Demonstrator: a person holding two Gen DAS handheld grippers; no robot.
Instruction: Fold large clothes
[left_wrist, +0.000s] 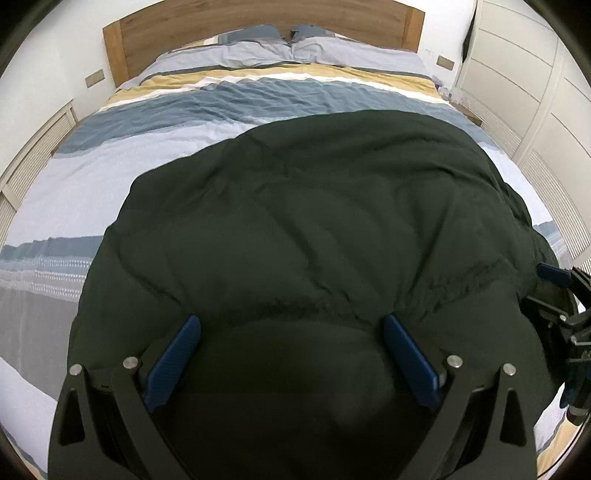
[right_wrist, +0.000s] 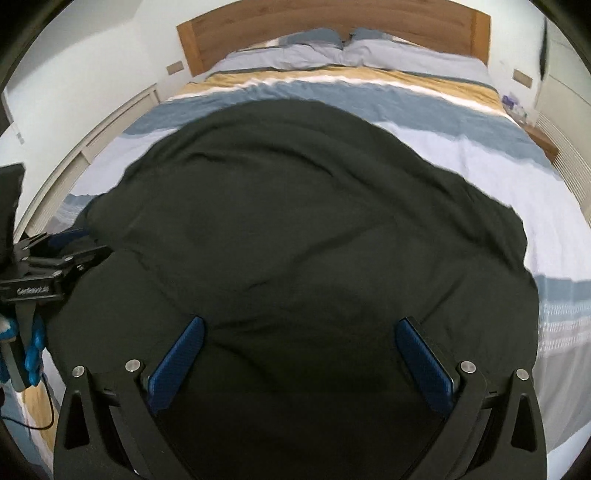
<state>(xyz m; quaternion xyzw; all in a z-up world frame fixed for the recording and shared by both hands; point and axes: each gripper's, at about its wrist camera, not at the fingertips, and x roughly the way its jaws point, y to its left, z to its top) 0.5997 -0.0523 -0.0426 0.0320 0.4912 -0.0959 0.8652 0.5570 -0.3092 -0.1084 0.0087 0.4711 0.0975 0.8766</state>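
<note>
A large dark green garment lies spread on the striped bed, with a gathered seam across it near me. It fills the middle of the right wrist view too. My left gripper is open, its blue pads wide apart just above the near edge of the garment. My right gripper is open too, pads wide apart over the garment's near part. Each gripper shows at the edge of the other's view: the right one, the left one. Neither holds the cloth.
The bed has a blue, yellow and pale striped cover, two pillows and a wooden headboard. White slatted panels run along the left wall, and white wardrobe doors stand on the right.
</note>
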